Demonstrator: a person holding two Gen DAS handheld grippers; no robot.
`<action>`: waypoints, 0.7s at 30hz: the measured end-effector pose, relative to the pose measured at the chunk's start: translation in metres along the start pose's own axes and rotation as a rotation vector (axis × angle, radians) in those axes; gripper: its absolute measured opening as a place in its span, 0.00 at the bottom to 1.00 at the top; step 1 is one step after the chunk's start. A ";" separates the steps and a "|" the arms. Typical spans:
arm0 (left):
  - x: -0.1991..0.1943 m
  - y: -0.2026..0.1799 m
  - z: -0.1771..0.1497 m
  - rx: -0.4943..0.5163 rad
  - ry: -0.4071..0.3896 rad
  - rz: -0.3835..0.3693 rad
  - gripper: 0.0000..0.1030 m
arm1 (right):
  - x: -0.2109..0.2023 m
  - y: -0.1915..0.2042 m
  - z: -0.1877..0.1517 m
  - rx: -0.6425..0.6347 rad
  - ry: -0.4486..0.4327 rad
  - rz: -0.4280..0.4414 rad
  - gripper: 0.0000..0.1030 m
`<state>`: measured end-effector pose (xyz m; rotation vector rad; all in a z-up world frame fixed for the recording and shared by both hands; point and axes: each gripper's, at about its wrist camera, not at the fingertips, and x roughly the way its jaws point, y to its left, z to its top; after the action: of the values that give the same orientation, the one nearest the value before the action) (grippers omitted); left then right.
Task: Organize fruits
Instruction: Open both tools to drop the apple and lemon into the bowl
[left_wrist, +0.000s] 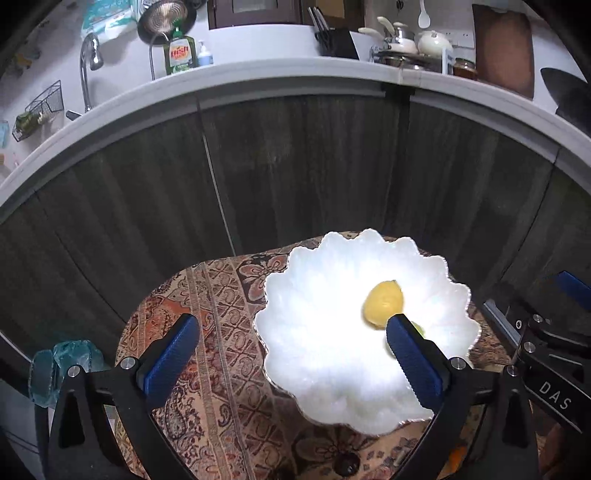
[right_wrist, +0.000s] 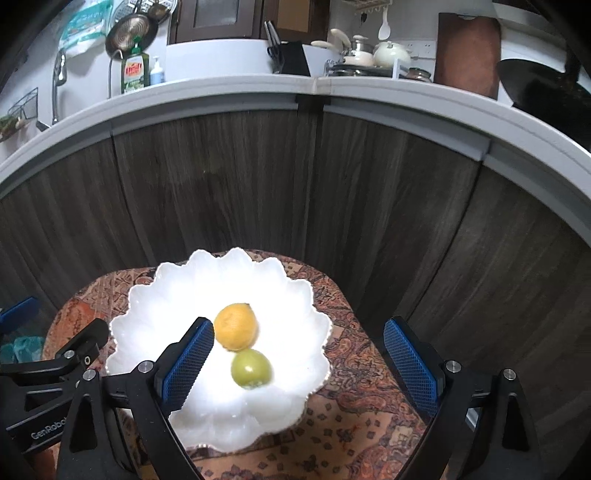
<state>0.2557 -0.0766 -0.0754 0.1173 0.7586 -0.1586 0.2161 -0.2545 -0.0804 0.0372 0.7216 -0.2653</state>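
Note:
A white scalloped plate (right_wrist: 155, 295) rests on a small table with a patterned cloth (right_wrist: 354, 354). On it lie a yellow-orange fruit (right_wrist: 235, 326) and a green fruit (right_wrist: 252, 368), side by side and touching. My right gripper (right_wrist: 298, 339) hovers above them, jaws wide, nothing between the blue pads (right_wrist: 188, 363). In the left wrist view the same plate (left_wrist: 314, 295) holds the yellow fruit (left_wrist: 382, 302); the green fruit (left_wrist: 419, 328) is mostly hidden behind a blue pad (left_wrist: 413, 362). My left gripper (left_wrist: 291, 334) stands open above the plate's left edge, holding nothing.
Dark wood cabinet fronts (right_wrist: 295, 177) rise just behind the table under a grey counter (left_wrist: 295, 79) with a tap, dish soap (left_wrist: 180, 53), a knife block and pots. A blue-green bag (left_wrist: 66, 365) lies low at the left. The other gripper's body (left_wrist: 554, 369) sits close on the right.

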 end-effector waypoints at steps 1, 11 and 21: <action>-0.006 -0.001 -0.001 0.003 -0.008 0.002 1.00 | -0.007 -0.002 -0.001 -0.001 -0.010 -0.003 0.93; -0.041 -0.004 -0.016 -0.020 -0.028 -0.039 1.00 | -0.050 -0.010 -0.010 -0.013 -0.060 -0.029 0.95; -0.061 -0.002 -0.039 -0.032 -0.018 -0.054 1.00 | -0.073 -0.008 -0.028 -0.034 -0.077 -0.032 0.95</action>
<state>0.1857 -0.0660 -0.0617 0.0648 0.7467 -0.1980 0.1438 -0.2425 -0.0530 -0.0168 0.6506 -0.2831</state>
